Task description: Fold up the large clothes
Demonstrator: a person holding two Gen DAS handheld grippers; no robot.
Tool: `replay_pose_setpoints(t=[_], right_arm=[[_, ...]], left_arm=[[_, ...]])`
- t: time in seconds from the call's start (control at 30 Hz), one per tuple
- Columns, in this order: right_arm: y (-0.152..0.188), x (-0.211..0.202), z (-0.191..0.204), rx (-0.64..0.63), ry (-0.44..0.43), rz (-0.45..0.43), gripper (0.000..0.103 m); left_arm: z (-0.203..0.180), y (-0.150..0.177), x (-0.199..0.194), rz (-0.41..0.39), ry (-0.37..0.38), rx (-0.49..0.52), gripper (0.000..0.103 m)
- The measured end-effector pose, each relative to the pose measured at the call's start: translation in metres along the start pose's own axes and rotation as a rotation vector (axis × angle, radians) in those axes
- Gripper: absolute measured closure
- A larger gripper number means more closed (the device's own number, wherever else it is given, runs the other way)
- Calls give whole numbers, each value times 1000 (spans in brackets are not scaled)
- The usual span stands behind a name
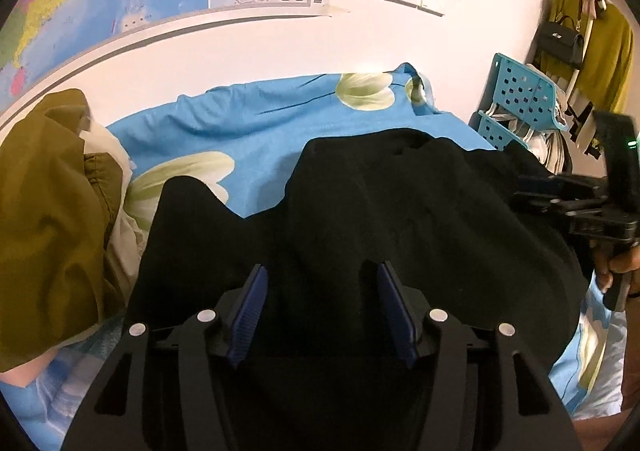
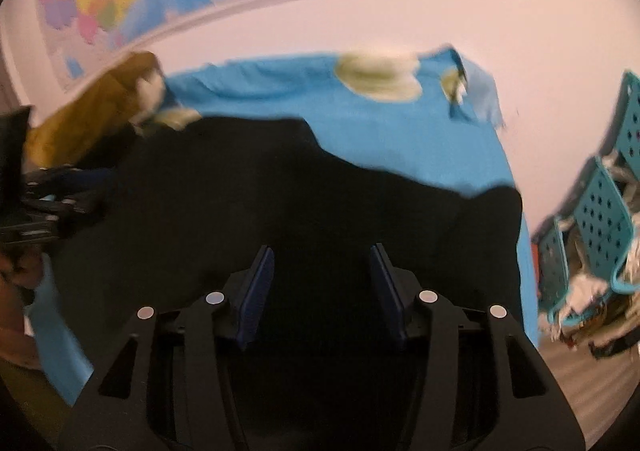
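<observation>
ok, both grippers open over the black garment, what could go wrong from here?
1. The black garment lies bunched in thick humps, so the open left gripper may pinch several layers.
2. The olive-brown jacket touches its left edge and could get dragged along.
3. The right wrist view is blurred; the open right gripper may miss an edge that hangs off the blue floral bedsheet.
</observation>
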State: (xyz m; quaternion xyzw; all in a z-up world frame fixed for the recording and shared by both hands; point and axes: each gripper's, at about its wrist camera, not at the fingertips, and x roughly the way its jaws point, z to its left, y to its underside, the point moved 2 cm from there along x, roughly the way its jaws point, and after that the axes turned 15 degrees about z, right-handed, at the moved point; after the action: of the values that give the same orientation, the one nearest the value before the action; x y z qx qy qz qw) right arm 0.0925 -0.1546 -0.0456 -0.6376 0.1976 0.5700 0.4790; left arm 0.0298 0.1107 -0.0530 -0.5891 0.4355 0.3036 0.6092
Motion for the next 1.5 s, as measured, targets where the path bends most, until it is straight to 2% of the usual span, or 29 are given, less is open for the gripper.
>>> replay_pose_setpoints(t=[0.13,0.27,0.57,0.67,0.73,0.8,0.87,0.97,1.1,1.27,1.37,1.5], right_arm=[[-3,9,-3,20,8,-7,56],[0,0,-7,40,-8,-24,54],[28,-52,-20,78,-56,-118,48],[31,-38,-28,88,-23,-66,49],[28,-19,-37,125,-22,-17,50],[27,-9,-41,148,-37,-7,49],[27,-11,-39,158,-44,-13,48],[34,-31,-37,167,-87,-46,41],[63,-69,-47,238,-205,-109,32],[112,-98,-65,359,-330,-141,25],[140,-103,-73,433,-363,-130,20],[167,-93,-76,507,-430,-102,17]], left_arm=[[0,2,-1,2,-15,-12,47],[-1,6,-6,-6,-24,-11,44],[11,26,-42,-77,-22,-41,31],[24,35,-39,-49,-45,-73,31],[32,39,-26,0,-39,-88,30],[37,43,-14,40,-20,-115,28],[40,46,-17,28,-1,-135,28],[46,54,-36,-15,13,-158,25],[58,74,-62,-44,13,-183,25],[71,112,-81,-25,165,-222,25],[65,131,-86,-17,247,-187,25],[66,149,-80,-2,430,-218,25]])
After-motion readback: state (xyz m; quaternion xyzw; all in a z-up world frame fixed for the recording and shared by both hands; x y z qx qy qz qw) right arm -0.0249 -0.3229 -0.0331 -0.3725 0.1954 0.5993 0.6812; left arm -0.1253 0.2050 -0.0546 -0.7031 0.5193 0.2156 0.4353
